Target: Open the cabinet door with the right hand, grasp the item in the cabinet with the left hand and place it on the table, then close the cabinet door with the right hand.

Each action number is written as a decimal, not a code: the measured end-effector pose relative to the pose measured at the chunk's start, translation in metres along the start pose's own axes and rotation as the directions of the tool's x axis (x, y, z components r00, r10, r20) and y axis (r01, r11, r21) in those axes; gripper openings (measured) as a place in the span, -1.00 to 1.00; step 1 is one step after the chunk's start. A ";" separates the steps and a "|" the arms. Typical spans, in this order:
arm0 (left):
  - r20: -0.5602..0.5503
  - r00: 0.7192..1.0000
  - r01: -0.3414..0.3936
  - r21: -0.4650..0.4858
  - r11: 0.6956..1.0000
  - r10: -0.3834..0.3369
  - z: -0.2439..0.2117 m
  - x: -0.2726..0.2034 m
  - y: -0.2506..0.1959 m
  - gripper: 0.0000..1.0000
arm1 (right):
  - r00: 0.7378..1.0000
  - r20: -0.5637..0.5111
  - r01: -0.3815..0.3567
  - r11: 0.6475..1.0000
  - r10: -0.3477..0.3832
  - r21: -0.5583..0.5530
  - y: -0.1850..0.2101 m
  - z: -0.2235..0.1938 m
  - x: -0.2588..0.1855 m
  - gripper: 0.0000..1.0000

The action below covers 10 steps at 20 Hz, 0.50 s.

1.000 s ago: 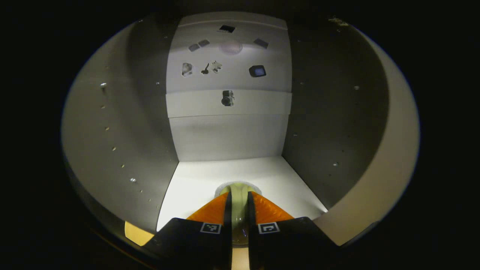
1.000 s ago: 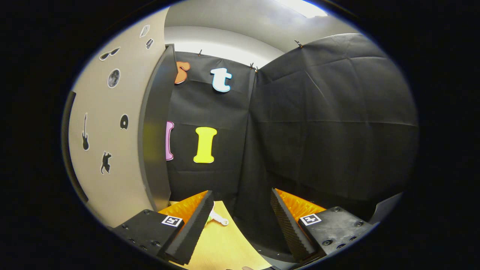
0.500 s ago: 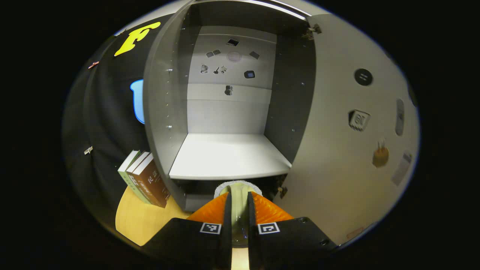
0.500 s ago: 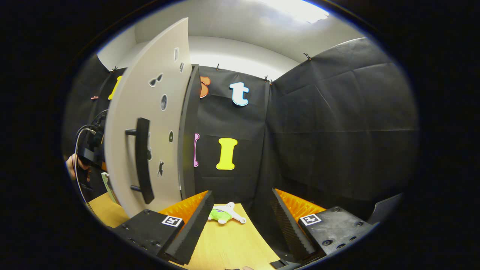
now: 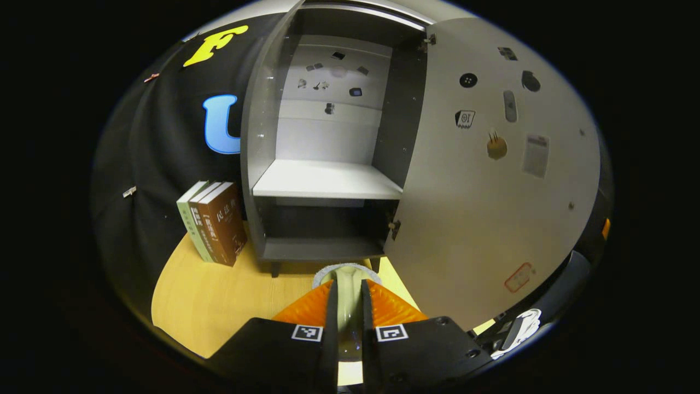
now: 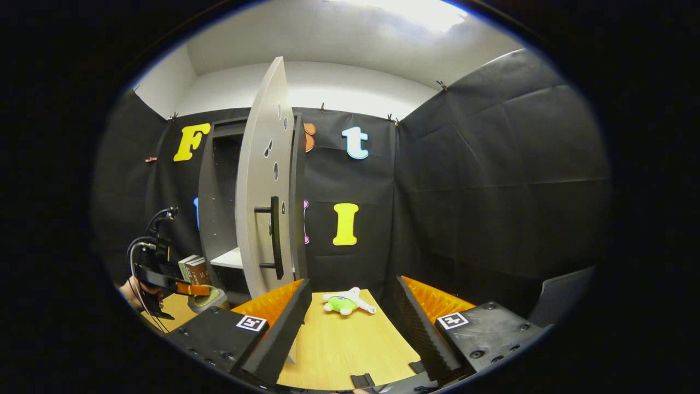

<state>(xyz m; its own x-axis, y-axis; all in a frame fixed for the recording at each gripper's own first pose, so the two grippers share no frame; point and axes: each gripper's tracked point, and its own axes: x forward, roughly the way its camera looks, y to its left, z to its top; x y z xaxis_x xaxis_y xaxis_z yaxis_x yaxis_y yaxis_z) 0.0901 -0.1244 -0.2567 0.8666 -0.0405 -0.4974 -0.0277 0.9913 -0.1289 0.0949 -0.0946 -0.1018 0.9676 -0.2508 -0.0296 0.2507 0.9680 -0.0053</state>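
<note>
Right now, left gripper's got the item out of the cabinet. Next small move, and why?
Probably lower the left gripper to set the pale bowl-like item on the table: it's shut on the item above bare tabletop, in front of the cabinet.

You see the cabinet (image 5: 322, 180) with a pale grey shelf and back wall, and darker grey side walls; under the shelf its lower compartment is almost black. Small dark stickers are scattered on the back wall. The cabinet door (image 5: 481, 186) is light grey with small dark stickers, one brownish sticker and a red outlined mark near its lower edge; its handle (image 6: 275, 238) is black. Left of the cabinet stand the books (image 5: 213, 221), one pale green, one brown with light lettering. The table (image 5: 219, 301) is yellow wood with fine grain. The item (image 5: 345, 290) you hold is pale yellowish green. Right of the cabinet lies a plush toy (image 6: 347, 301), white with a bright green body.
</note>
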 end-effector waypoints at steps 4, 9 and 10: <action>0.009 1.000 0.001 -0.060 0.998 0.000 -0.049 0.022 0.001 -0.55 | 0.999 -0.038 -0.012 1.000 0.011 -0.011 0.005 -0.007 -0.008 0.94; -0.056 0.997 -0.055 -0.097 0.994 0.049 -0.127 0.061 0.003 -0.58 | 0.999 -0.053 -0.007 0.994 0.001 -0.113 -0.011 -0.012 -0.004 0.95; -0.070 0.996 -0.065 -0.087 0.994 0.059 -0.142 0.067 0.004 -0.58 | 0.998 -0.063 -0.009 0.993 0.001 -0.116 -0.010 -0.014 -0.006 0.95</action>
<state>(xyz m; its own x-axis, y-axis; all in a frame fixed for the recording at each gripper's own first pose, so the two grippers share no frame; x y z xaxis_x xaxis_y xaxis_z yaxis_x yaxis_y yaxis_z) 0.0774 -0.1414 -0.4125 0.8265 0.0095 -0.5629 -0.1273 0.9771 -0.1704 0.0867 -0.1026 -0.1156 0.9641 -0.2489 -0.0927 0.2372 0.9639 -0.1210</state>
